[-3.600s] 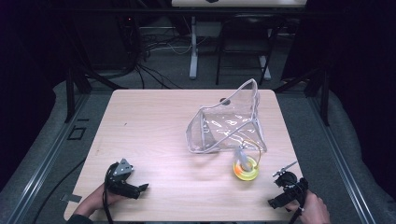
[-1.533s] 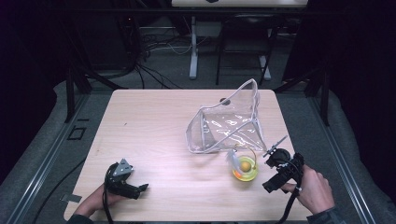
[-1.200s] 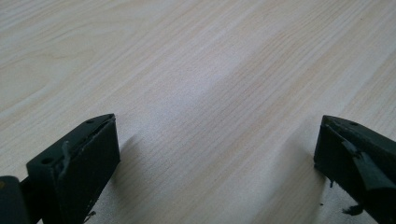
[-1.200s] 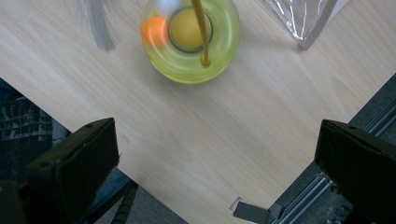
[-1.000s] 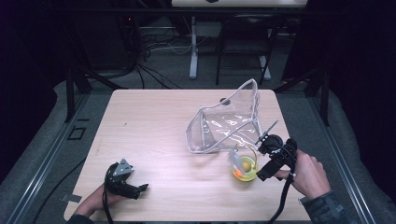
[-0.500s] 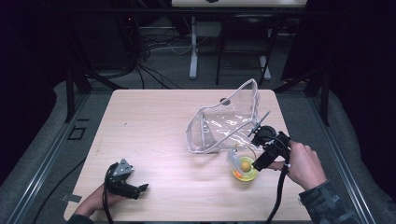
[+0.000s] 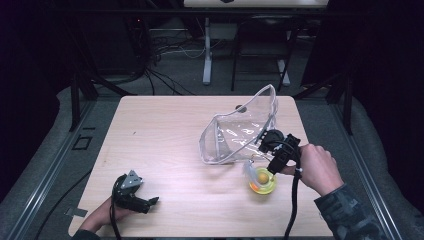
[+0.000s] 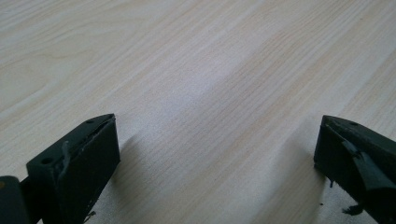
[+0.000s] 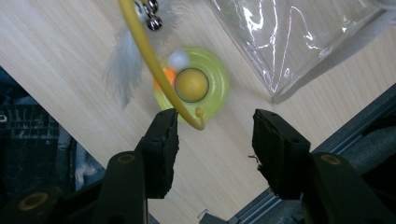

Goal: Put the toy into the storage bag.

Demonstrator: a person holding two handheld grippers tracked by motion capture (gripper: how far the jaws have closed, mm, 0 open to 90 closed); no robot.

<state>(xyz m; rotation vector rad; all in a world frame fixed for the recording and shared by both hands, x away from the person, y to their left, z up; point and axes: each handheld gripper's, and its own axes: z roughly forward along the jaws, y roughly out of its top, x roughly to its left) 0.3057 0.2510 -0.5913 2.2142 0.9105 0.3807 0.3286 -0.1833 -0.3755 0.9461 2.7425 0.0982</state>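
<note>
Two changes since the earlier frames: our right gripper (image 7: 270,150) has moved up from the lower right to the clear bag (image 7: 240,132), and its jaws have just been closing, half open around the yellow wand (image 9: 154,56), seemingly not yet clamped. That wand runs from the jaws toward the top of the right gripper view, over the green toy (image 7: 262,181) at lower right. Our left gripper (image 7: 142,202) stands wide open, empty, at lower left.

One wooden table (image 7: 165,145). One clear plastic bag (image 7: 240,132), at about two o'clock of the table's middle. One round yellow-green toy (image 7: 263,182), at four o'clock, carrying one orange ball (image 9: 191,84), one curved yellow wire (image 9: 144,51) and one white feather (image 9: 122,65). Two handheld grippers: left gripper (image 7: 150,202) at seven o'clock, right gripper (image 7: 264,146) at three o'clock.
</note>
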